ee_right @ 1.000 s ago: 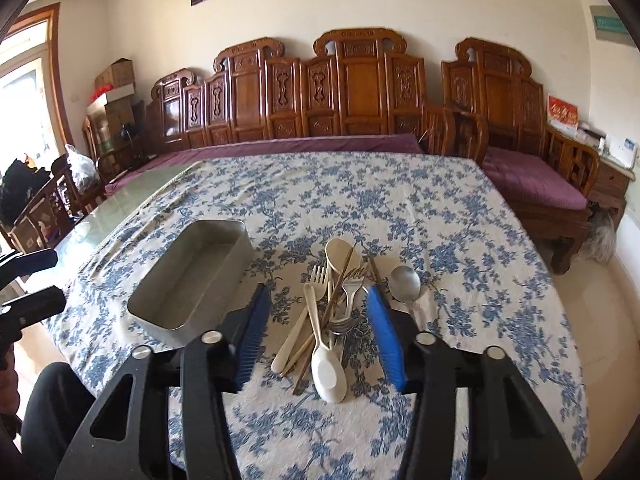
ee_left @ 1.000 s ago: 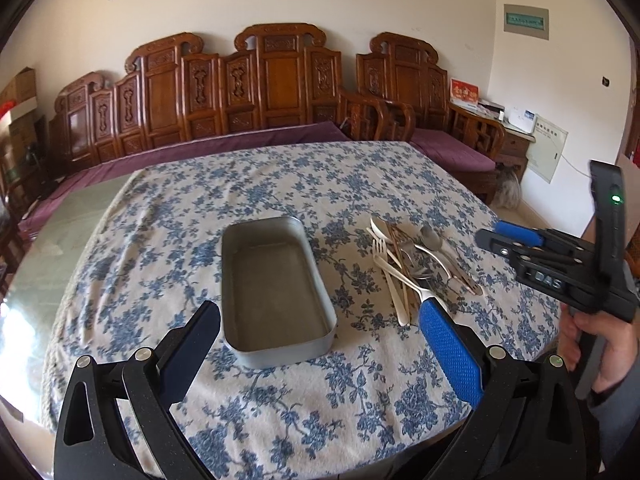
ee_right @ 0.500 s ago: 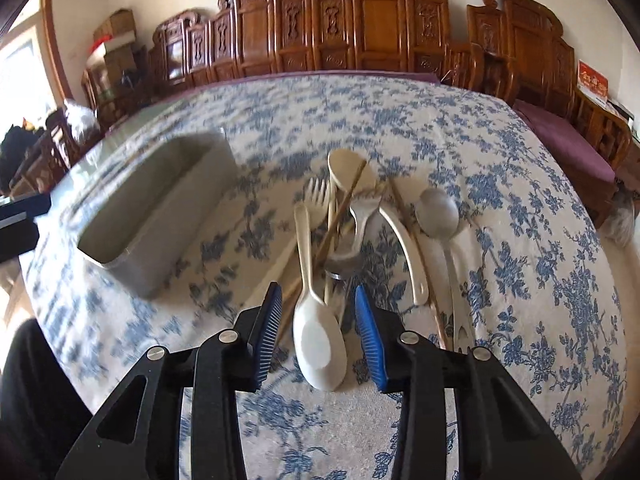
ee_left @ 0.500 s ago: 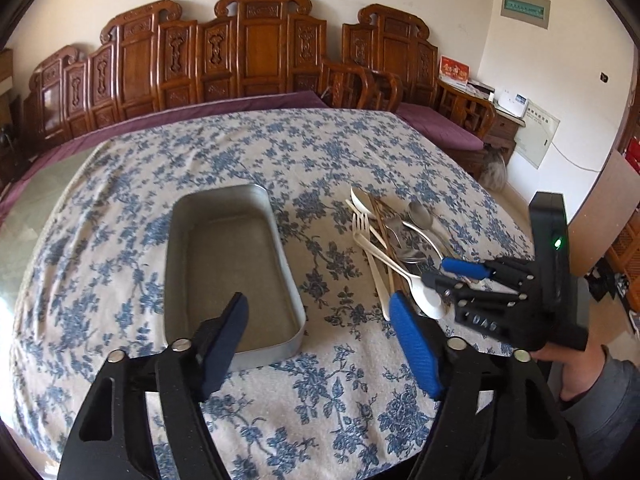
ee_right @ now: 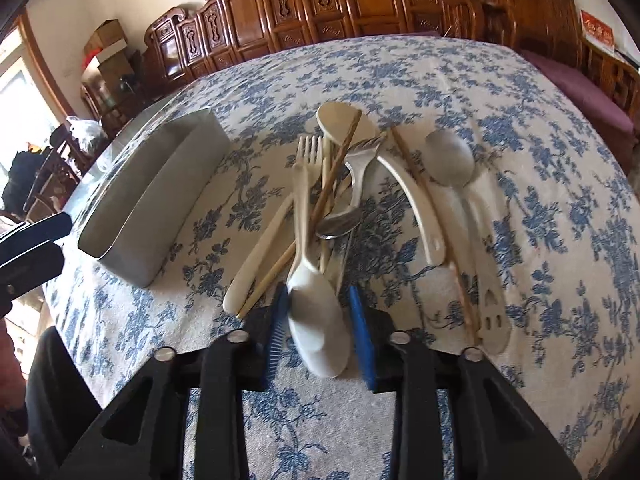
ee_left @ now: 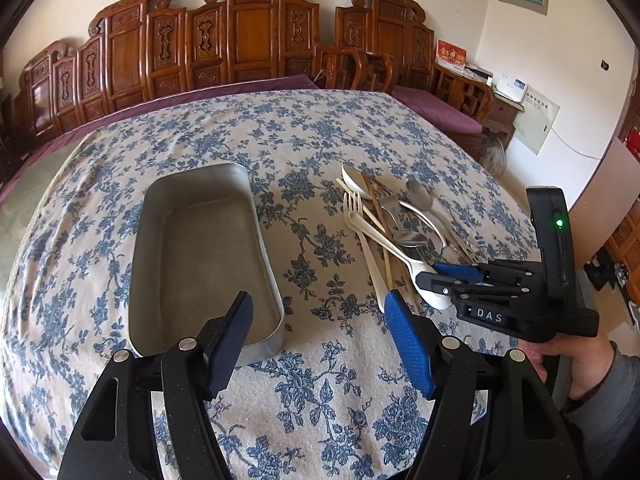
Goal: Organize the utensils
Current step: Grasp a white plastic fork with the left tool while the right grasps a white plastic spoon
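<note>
A pile of utensils (ee_left: 392,220) lies on the floral tablecloth: cream plastic forks and spoons, metal spoons, chopsticks. An empty grey metal tin (ee_left: 196,248) sits to its left. My right gripper (ee_right: 320,320) is low over the near end of the pile, its blue pads on either side of the bowl of a cream plastic spoon (ee_right: 316,320), with narrow gaps left. It also shows in the left wrist view (ee_left: 436,276). My left gripper (ee_left: 320,344) is open and empty, above the cloth in front of the tin.
The round table (ee_left: 280,128) fills both views, its near edge just below the grippers. Carved wooden benches (ee_left: 240,40) with purple cushions stand behind it. The tin also shows in the right wrist view (ee_right: 152,200).
My right gripper has come down and forward onto the near end of the pile and narrowed around the cream spoon's bowl. My left gripper has moved closer to the table.
</note>
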